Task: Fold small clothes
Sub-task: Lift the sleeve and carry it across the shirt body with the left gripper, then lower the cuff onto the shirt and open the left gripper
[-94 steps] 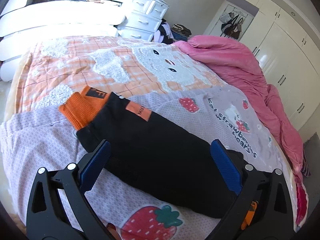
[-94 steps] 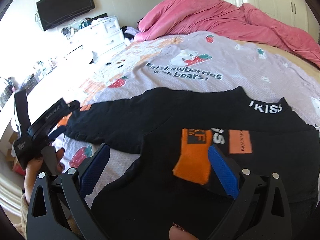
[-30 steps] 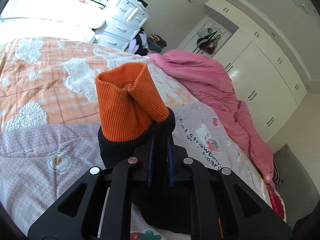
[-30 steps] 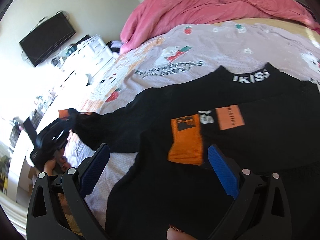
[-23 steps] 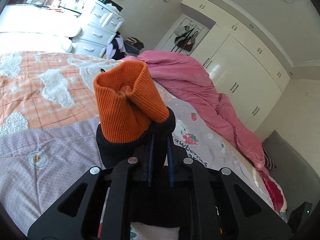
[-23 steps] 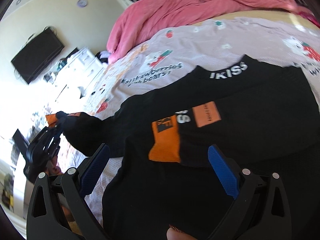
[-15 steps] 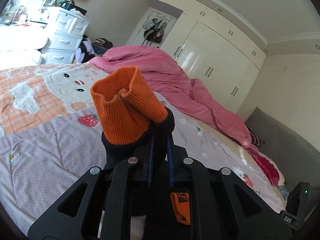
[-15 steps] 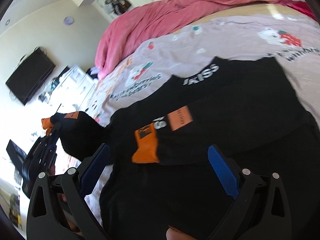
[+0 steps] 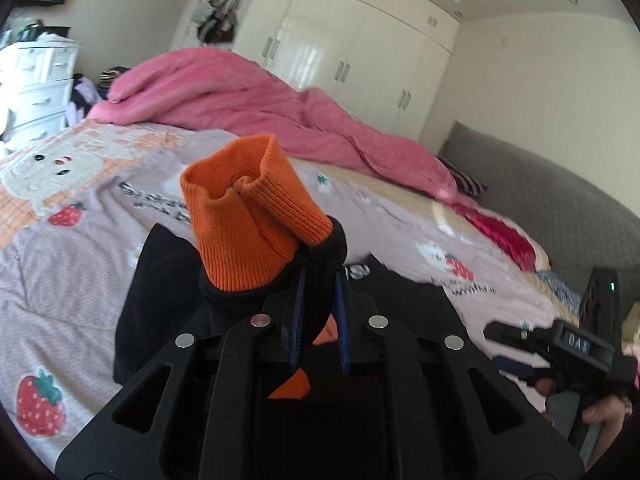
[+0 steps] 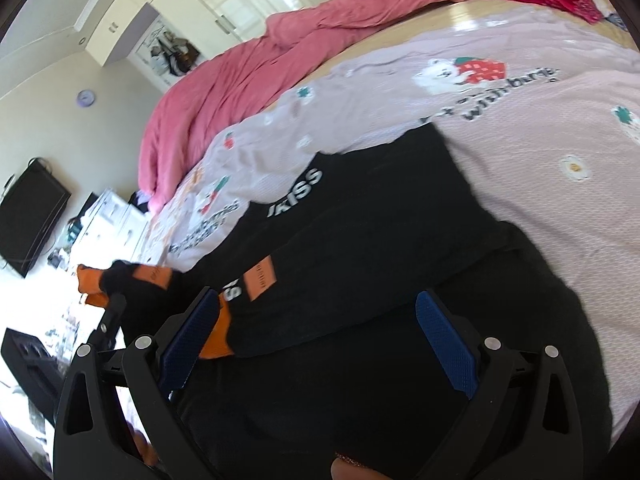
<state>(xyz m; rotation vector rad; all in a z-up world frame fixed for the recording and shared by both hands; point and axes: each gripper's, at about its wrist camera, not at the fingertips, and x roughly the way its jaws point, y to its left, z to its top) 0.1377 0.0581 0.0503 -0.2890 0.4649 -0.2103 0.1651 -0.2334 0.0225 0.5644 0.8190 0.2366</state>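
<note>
The black sweater lies spread on the bed, on the pale strawberry cover. It is soft and floppy and looks light, so it will sag and bunch when you lift it. The thick ribbed cuffs are the best places to take hold, because they are firm and easy to pinch.

Your left gripper is pressed together on one sleeve, just behind its orange cuff. The cuff sticks up past the blue pads and the black sleeve hangs down from it toward the sweater body. The jaws have just let out a tiny bit, but the sleeve is still pinched between them, so watch that it does not slip.

Your right gripper is spread wide and holds nothing. It hovers over the sweater's middle, where the other sleeve already lies folded across the body. That sleeve's orange cuff sits right by the left blue pad; I cannot tell if it touches.
</note>
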